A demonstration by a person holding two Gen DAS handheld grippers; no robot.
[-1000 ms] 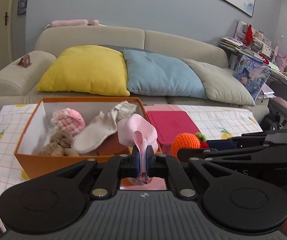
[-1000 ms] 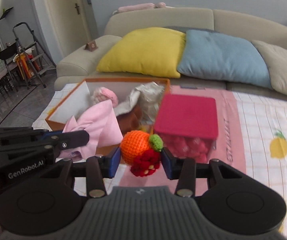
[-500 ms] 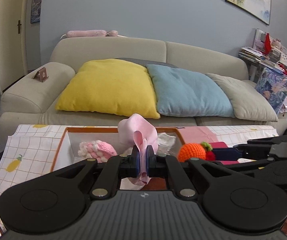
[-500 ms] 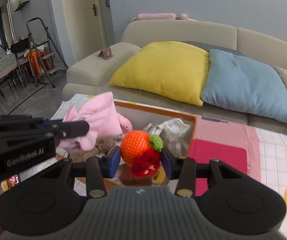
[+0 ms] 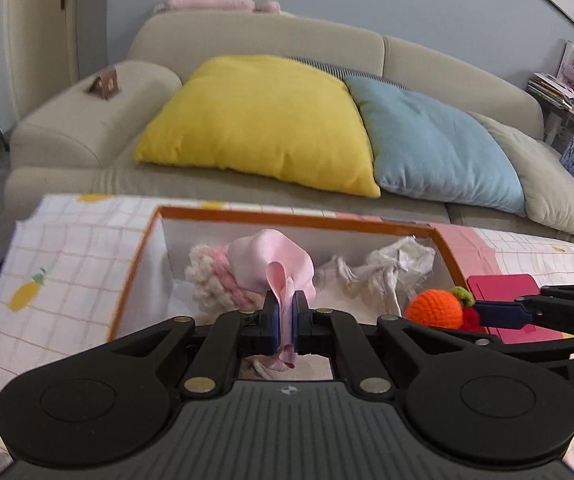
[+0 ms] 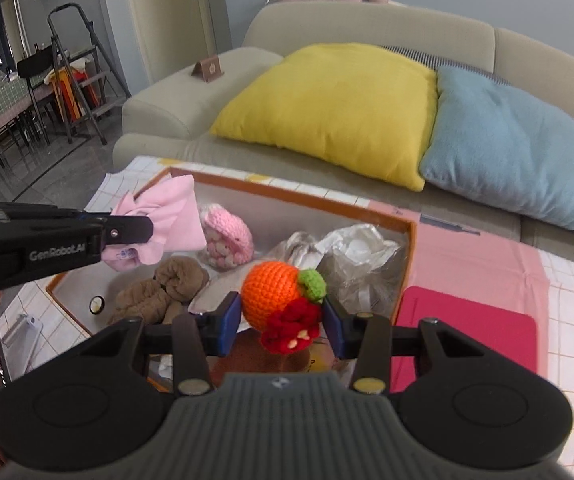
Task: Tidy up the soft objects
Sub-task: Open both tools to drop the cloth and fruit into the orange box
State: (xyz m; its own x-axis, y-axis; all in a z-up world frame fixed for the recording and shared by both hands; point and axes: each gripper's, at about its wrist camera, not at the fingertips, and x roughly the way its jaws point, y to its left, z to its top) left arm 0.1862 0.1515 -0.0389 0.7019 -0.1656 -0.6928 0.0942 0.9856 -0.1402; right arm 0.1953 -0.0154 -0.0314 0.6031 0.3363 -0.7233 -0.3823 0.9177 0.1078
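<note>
Both tongs moved over box [image 6: 403, 264]; left [image 5: 285, 322] clamps pink cloth [image 5: 275, 258] upright, right [image 6: 281, 316] crochet orange [image 6: 273, 294].

A box [image 6: 403, 240] sits on the table [image 6: 567, 320] before the sofa [image 6: 175, 104]. In it, a knitted toy [image 6: 227, 236] lies by the far wall, rolled socks [image 6: 159, 292] nearer the front, crumpled fabric [image 6: 359, 256] at the right end. A lidded container [image 6: 467, 332] stands just right of the box. Two cushions [image 6: 335, 104] lean side by side on the sofa.
</note>
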